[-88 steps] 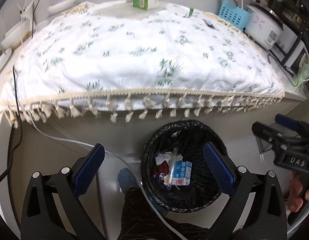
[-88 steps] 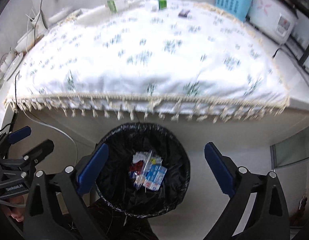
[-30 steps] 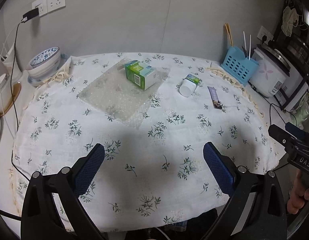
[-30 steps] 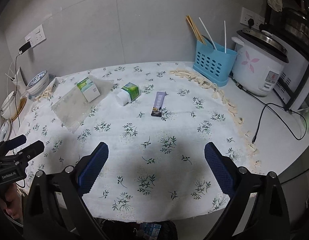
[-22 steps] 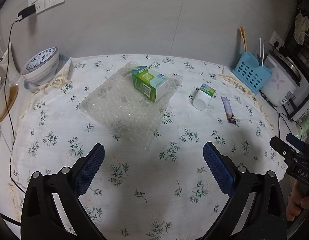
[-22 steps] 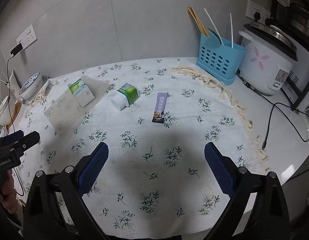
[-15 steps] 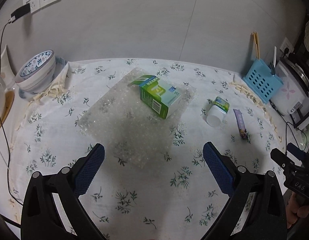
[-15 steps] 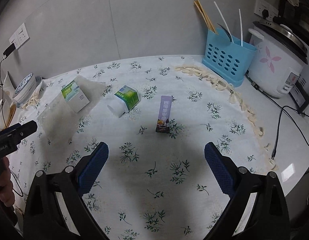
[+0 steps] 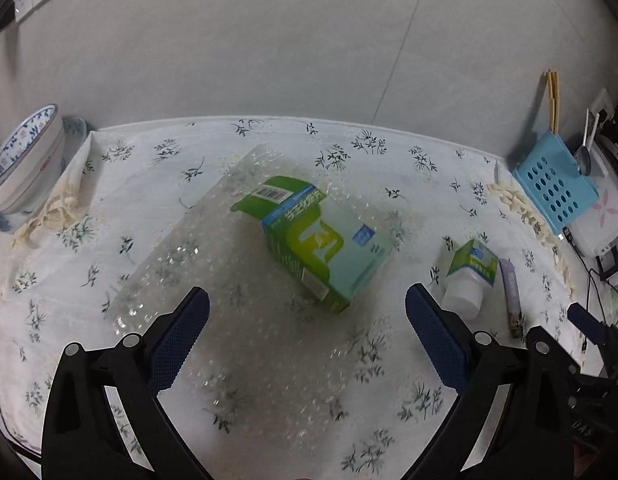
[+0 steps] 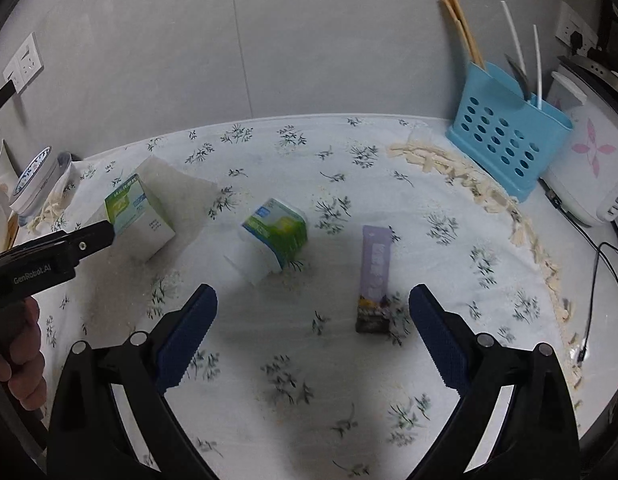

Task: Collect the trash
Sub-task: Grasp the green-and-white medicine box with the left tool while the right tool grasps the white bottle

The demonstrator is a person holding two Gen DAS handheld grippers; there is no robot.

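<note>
Both grippers released, jaws wide. Left gripper (image 9: 307,320): carton (image 9: 317,240) lies ahead between its jaws, on bubble wrap (image 9: 213,272). Right gripper (image 10: 313,320): wrapper (image 10: 374,276) just ahead. Risk: carton angled, may pivot; slick wrap may slide or snag.

Both wrist cameras look down along open tongs, toward 12 o'clock, close above the bench (image 9: 269,132). Both views share the green carton (image 9: 321,240) (image 10: 139,216).
</note>
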